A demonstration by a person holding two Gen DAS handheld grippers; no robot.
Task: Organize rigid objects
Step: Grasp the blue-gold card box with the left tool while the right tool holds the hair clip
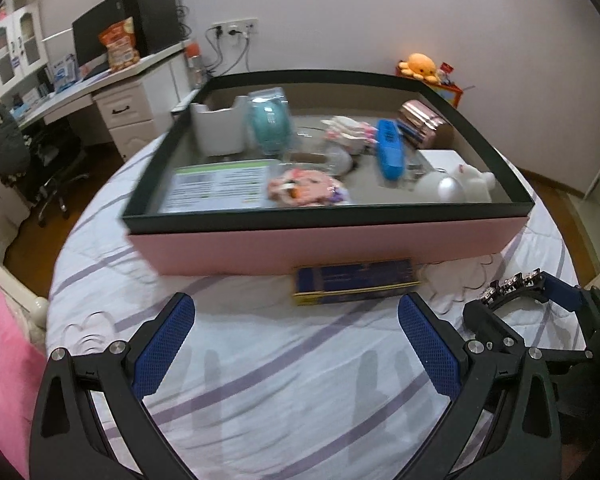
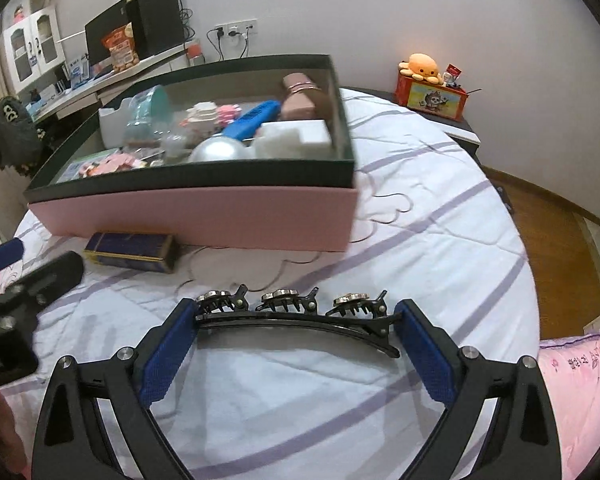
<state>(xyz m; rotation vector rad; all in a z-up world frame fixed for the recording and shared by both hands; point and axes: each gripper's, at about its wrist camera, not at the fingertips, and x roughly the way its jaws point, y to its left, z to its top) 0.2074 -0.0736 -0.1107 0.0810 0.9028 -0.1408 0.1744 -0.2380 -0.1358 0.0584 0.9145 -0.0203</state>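
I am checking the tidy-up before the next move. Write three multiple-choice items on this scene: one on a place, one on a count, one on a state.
1. Where does the dark blue box lie?
A. On the bedspread against the pink box's front wall
B. Inside the pink box
C. On the desk

2. How many jewelled claws sit along the black hair clip?
A. One
B. Three
C. Five

3. What are the right tongs doing?
A. Standing empty
B. Gripping the blue remote
C. Spanning the hair clip end to end

Answers:
1 A, it rests on the striped bedspread in front of the pink box.
2 B, three claws show in a row in the right wrist view.
3 C, the clip's ends meet both pads.
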